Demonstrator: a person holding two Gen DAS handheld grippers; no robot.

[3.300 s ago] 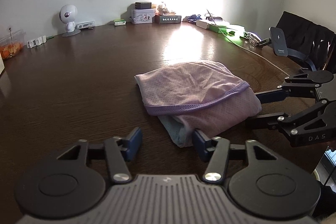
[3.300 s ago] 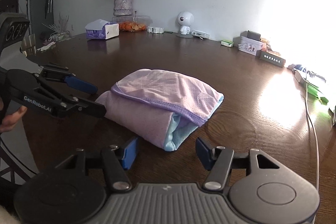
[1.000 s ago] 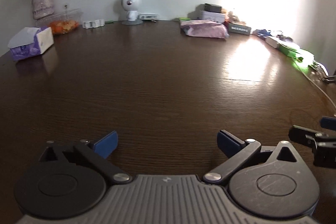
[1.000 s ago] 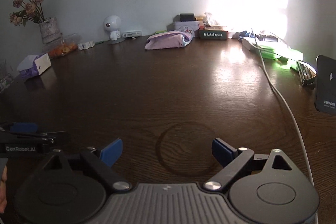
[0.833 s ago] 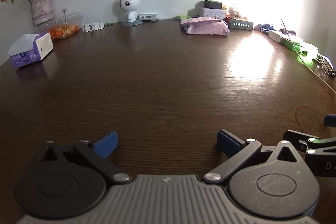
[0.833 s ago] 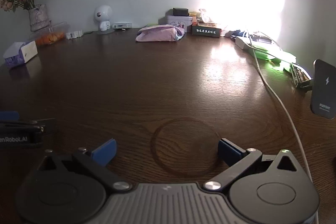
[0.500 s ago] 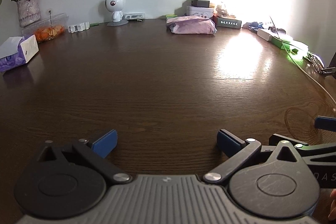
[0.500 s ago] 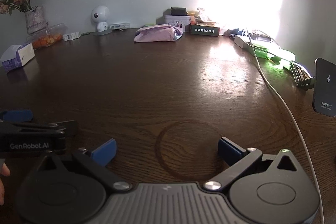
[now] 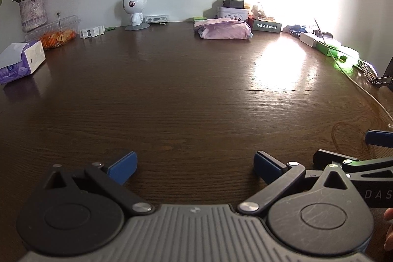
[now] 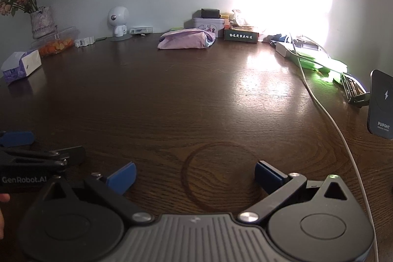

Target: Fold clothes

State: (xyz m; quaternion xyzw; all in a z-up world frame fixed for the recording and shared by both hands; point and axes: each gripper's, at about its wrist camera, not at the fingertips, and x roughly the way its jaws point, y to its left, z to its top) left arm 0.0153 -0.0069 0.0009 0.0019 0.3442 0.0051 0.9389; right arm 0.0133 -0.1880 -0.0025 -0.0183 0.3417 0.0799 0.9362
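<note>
Folded lilac garment (image 9: 223, 28) at far table (image 9: 186, 95) edge, left hand-held gripper (image 9: 195, 163) and right hand-held gripper (image 10: 195, 173) both spread wide, empty, over near table.

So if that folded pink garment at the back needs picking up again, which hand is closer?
Neither clearly. The left gripper and right gripper are both open, empty, and far from the folded garment; it sits slightly nearer centre for the left.

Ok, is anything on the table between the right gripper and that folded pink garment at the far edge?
Nothing visible: bare table lies between the open right gripper and the folded pink garment.
</note>
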